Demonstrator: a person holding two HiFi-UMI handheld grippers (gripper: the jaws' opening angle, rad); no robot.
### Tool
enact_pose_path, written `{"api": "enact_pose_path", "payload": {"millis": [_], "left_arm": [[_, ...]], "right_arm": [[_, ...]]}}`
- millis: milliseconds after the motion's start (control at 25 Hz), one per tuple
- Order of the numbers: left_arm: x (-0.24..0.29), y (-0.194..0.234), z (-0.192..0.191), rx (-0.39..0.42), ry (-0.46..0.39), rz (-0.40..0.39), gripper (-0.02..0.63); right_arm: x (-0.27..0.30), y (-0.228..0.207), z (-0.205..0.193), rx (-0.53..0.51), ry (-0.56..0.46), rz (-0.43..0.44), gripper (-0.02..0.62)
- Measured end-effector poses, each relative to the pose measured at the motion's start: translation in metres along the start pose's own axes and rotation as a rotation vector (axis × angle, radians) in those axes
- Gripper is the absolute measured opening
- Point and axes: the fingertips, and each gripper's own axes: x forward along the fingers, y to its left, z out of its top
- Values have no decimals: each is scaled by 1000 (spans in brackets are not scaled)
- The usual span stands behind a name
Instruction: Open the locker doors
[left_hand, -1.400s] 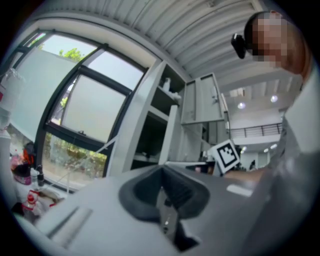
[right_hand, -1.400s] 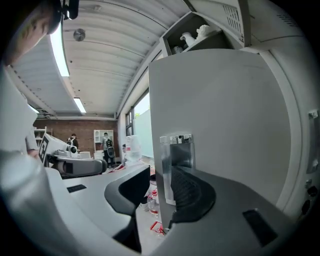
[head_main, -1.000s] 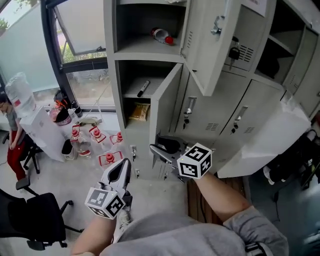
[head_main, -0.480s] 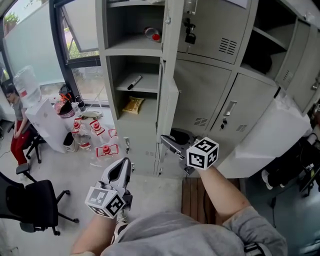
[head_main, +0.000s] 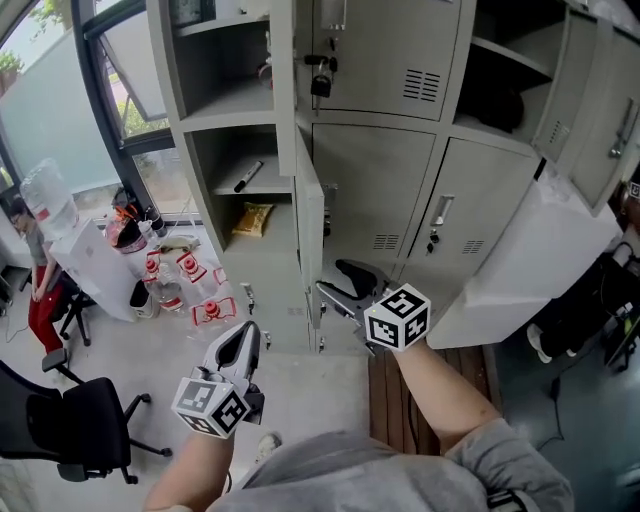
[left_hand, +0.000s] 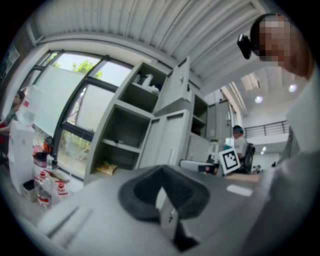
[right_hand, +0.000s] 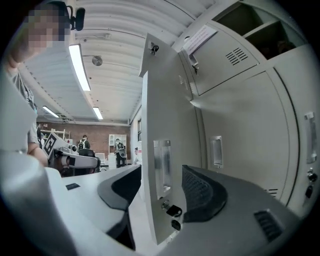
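Right claw (right_hand: 159, 192) opening, its jaws straddling the edge of the open door (right_hand: 167, 125), pads clear; left claw (head_main: 243, 335) closed on nothing, apart from the lockers (head_main: 400, 190).

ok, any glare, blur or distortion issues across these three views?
Head view: even daylight, sharp, and the lockers lean from the wide lens. Left gripper view: heavy fisheye with dark round corners, window bright and a bit washed out. Right gripper view: same fisheye, ceiling light blown out, door reads clearly.
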Motion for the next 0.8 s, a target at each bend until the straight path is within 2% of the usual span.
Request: {"api": "enact_pose_path", "payload": {"millis": [160,320,440,680,800], "left_arm": [[10,-9,3,19,16,-37,5],[12,-6,7,22,17,-63,5],[7,4,13,19,4,-79,5],[-19,27,18,67,27,-165,2],[-28,45,22,41,26,-180,3]], "right_arm": [[-34,-12,2,45,-42,-55,233],[-62,0,-1,82,-76,-84,232],[-74,19,-19,83,-58,-114,184],[-66,59,-44,96,-2,-172,156],[-55,70,-36,81,-6,-200,156]]}}
